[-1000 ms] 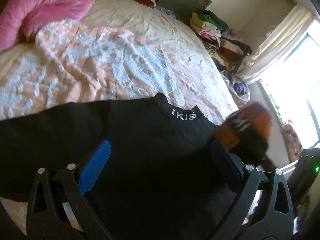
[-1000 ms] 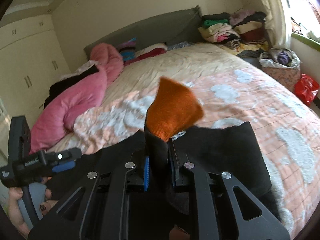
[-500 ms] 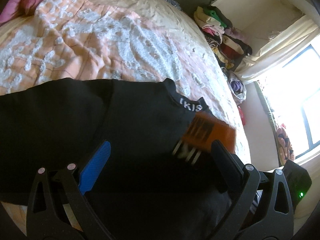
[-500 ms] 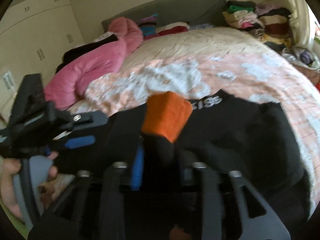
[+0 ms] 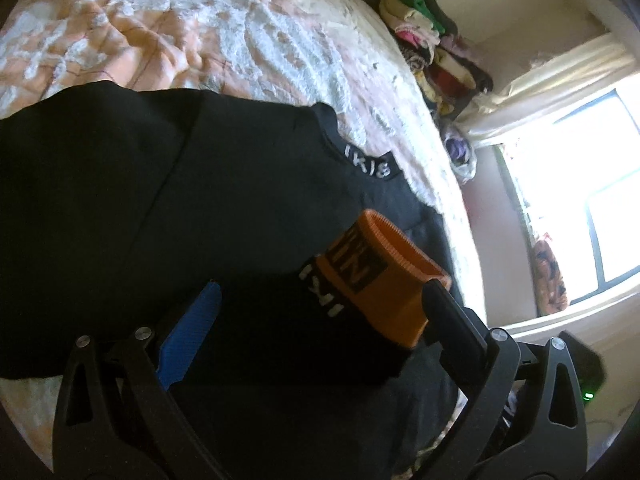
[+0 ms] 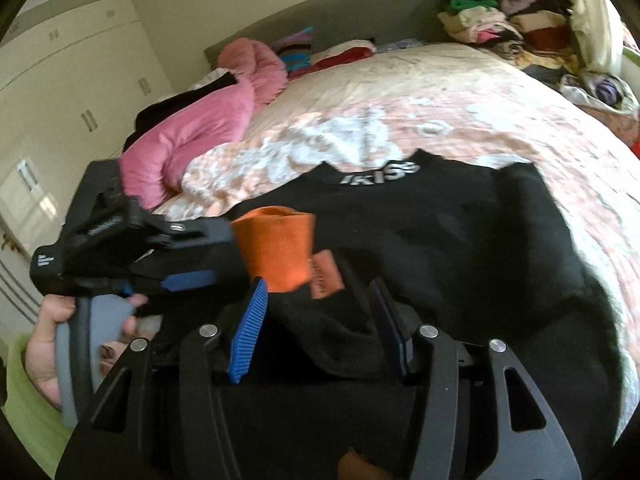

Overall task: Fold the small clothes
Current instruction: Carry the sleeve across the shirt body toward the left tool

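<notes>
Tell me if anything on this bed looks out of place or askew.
The orange-cuffed black sock lies crumpled on the black shirt, its cuff bent up beside the left hand-held gripper. The right hand-held gripper is open around its black part. Clothes are heaped unfolded at the bed's far corner.

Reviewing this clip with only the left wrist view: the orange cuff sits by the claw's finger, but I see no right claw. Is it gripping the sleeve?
Observer: No. The right claw is open, jaws apart, and the black sleeve lies loose between them, just below the orange cuff.
Operator: Anything else orange there that I miss?
Observer: A small orange label patch on the fabric, between the right claw's fingertips.
Operator: What lies past the sweater, out of my frame?
Observer: A pink padded jacket, heaped on the bedspread.
</notes>
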`<state>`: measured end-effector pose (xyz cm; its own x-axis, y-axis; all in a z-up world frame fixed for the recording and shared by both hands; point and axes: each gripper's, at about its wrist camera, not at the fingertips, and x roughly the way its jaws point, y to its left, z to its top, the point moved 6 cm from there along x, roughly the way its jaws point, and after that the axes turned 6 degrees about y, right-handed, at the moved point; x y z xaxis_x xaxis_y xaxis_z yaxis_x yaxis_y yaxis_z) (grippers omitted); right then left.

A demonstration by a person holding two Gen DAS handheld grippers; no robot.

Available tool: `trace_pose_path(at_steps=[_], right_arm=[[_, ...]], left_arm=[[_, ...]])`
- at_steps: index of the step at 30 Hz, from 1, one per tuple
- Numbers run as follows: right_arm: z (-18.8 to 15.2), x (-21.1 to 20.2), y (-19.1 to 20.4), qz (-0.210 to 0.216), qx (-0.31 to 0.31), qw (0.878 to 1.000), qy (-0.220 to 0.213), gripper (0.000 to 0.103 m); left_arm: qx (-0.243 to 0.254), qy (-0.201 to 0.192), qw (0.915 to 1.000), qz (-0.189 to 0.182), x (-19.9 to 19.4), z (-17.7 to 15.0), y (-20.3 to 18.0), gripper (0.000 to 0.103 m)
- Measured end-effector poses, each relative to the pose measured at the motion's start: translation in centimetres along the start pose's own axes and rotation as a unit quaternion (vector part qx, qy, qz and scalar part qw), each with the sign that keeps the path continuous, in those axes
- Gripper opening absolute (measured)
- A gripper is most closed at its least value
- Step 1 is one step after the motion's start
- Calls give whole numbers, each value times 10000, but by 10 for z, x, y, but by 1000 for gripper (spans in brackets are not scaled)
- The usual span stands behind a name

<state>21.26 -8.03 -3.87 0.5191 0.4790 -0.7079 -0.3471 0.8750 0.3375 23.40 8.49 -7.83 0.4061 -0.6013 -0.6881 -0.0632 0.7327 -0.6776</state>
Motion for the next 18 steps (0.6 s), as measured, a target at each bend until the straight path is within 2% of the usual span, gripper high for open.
trace_pose_path(at_steps=[2,5,8,11,16,17,18], right_arm=[[3,0,-8,-130,57,9999,-19,56],[9,21,-6,-374,-5,9990,251,58],[6,40,9,-386,-258,9978,465,58],[-2,40,17,-185,-279,9982,502,57],[-7,26,-5,-187,141,9987,459,58],[-7,22,-11,-217,216,9986,433,58],[-7,18,-17,-249,272,9985,398,58]], left_arm=[[-67,-55,9999,-81,-6,0,0,94],[-106,-149,9998,-110,-13,1,0,94],[-104,-95,9999,-67,-13,-1,2,94],[-59,138,9999,15,-1,-7,-1,94],[291,253,9978,548,18,-18,-4,92],[411,243,9964,697,21,-21,-6,88],[525,251,9951,805,24,-24,-9,78]])
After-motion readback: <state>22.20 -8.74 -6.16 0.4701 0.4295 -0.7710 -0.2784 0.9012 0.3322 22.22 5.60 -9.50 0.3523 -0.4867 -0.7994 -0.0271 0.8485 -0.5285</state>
